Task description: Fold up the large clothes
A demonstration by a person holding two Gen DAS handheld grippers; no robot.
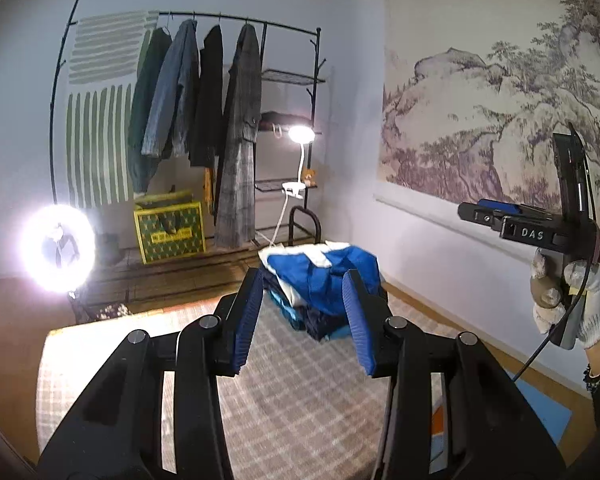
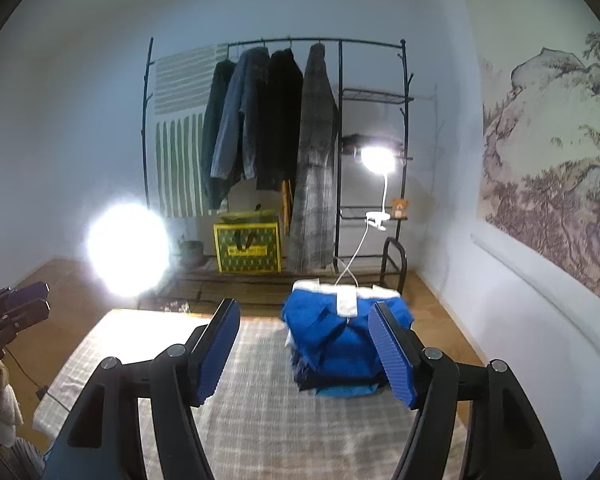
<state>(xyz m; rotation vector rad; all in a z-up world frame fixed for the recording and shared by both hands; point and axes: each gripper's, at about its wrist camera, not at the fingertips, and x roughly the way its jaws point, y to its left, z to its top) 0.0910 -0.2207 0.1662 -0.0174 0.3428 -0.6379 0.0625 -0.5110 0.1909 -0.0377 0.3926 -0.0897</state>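
A stack of folded clothes, topped by a bright blue garment with white trim, sits at the far right end of a table covered with a grey checked cloth. My left gripper is open and empty, raised above the cloth short of the stack. My right gripper is open and empty, also held above the cloth before the stack. In the left wrist view the right gripper shows from the side, held in a gloved hand. The left gripper's fingers show at the left edge of the right wrist view.
A black clothes rack with several dark hanging coats stands at the back wall. A yellow-green bag sits under it. A ring light glares at the left. A clip lamp shines.
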